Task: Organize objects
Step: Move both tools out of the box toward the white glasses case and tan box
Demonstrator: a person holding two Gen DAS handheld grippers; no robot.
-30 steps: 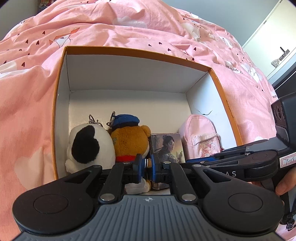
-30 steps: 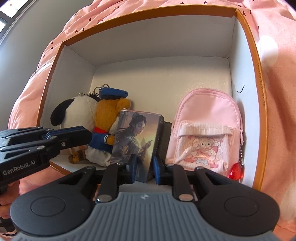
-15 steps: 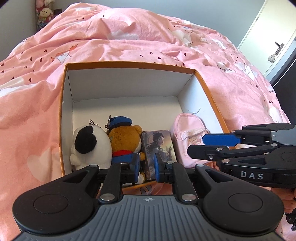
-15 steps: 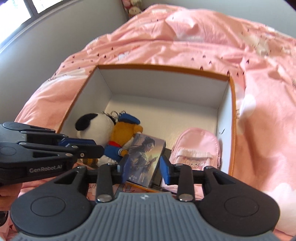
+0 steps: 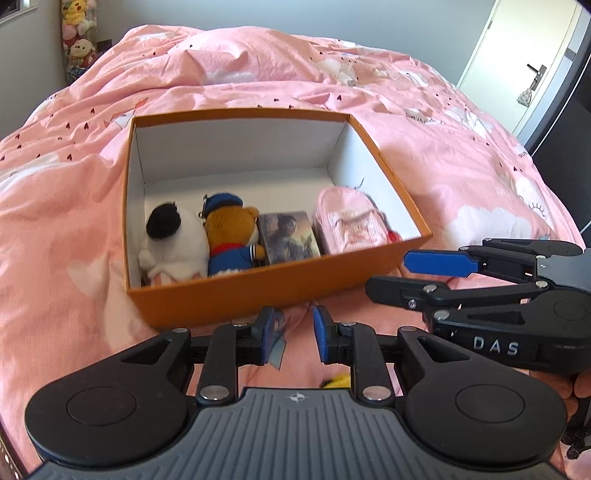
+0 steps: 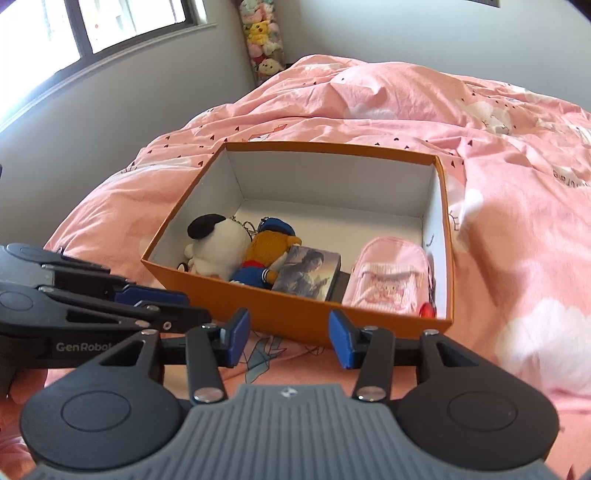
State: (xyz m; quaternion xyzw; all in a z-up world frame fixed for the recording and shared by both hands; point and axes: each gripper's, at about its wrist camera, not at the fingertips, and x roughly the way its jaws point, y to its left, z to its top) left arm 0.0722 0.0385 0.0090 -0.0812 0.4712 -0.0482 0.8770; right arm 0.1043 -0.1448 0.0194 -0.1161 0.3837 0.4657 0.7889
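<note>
An orange box (image 5: 258, 291) (image 6: 295, 317) with white inside walls rests on the pink bedding. Along its near wall stand a white plush with a black ear (image 5: 173, 247) (image 6: 218, 247), a brown bear in blue (image 5: 231, 240) (image 6: 269, 254), a picture card box (image 5: 288, 242) (image 6: 308, 273) and a small pink backpack (image 5: 349, 229) (image 6: 389, 280). My left gripper (image 5: 293, 334) hovers in front of the box, its jaws opening with nothing between them. My right gripper (image 6: 288, 336) is also short of the box, jaws opening and empty; it shows at the right of the left wrist view (image 5: 406, 273).
Pink patterned bedding (image 5: 461, 177) (image 6: 517, 184) surrounds the box. Stuffed toys (image 5: 79, 33) (image 6: 262, 37) are stacked in the far corner by a grey wall. A window (image 6: 92, 26) is at the left, a white door (image 5: 532, 66) at the right. A small yellow item (image 5: 338, 380) lies below the left gripper.
Both grippers have drawn back and up out of the box, and their jaws have parted. The card box stays inside the box, free of the fingers.
</note>
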